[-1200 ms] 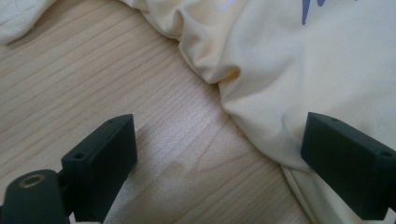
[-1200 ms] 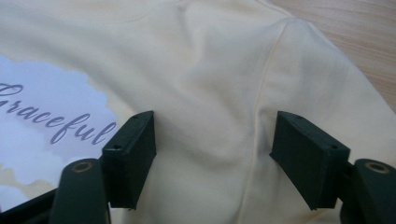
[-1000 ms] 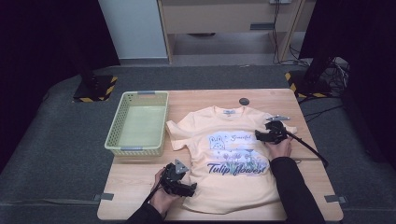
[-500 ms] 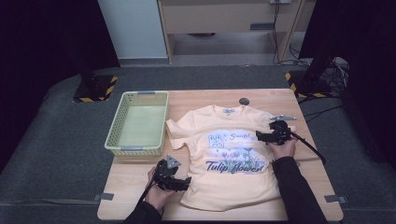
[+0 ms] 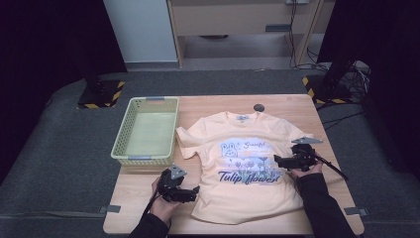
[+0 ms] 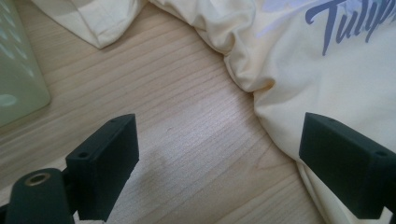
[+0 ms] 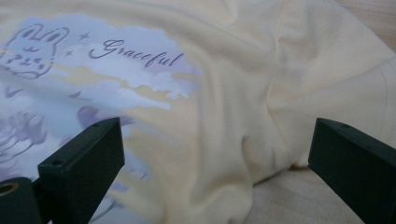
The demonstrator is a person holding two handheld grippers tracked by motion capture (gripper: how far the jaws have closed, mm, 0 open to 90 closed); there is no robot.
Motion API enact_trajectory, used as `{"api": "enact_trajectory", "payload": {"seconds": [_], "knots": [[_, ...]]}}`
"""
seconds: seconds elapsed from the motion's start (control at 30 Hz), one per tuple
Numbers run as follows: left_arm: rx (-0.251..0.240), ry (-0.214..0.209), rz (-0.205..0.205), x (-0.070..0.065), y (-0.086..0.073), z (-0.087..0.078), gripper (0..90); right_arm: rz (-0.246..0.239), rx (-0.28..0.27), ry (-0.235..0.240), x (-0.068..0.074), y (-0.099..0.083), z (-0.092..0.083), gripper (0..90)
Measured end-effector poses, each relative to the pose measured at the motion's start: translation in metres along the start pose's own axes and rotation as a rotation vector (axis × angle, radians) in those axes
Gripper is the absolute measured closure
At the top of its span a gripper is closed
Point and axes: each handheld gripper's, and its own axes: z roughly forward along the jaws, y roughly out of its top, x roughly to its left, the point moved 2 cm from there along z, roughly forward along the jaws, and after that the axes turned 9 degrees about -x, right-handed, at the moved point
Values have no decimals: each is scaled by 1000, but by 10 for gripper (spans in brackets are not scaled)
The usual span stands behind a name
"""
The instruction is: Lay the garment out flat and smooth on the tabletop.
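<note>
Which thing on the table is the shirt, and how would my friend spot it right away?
Start at the wooden table. To the right of the green basket, a pale yellow T-shirt lies spread flat, neck toward the far edge. It is the only cloth there, with a bunny, pale clouds and the purple words "Graceful" and "Tulip flowers" on its front.

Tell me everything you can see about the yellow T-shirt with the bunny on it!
The T-shirt is pale yellow, of soft cloth, and lies front up on the wooden table, collar toward the far edge. Its print shows a bunny, clouds and flowers in lilac, with the words "Graceful" and "Tulip flowers". It is mostly flat, but the cloth is bunched into wrinkles along both side edges. The left gripper stands open beside one edge and the right gripper open over the other; neither pinches it. A green basket sits beside one sleeve.
</note>
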Motion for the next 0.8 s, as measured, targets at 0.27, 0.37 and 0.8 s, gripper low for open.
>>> {"api": "enact_trajectory", "payload": {"seconds": [0.27, 0.37, 0.8], "knots": [[-5, 11, 7, 3, -6, -8, 109, -64, -14, 20, 16, -16, -33, 27], [0, -2, 27, 4, -9, -9, 110, -84, -7, 34, 24, -23, -44, 24], [18, 45, 27, 20, -20, -13, 95, -146, 49, -2, 21, -47, -78, 26]]}}
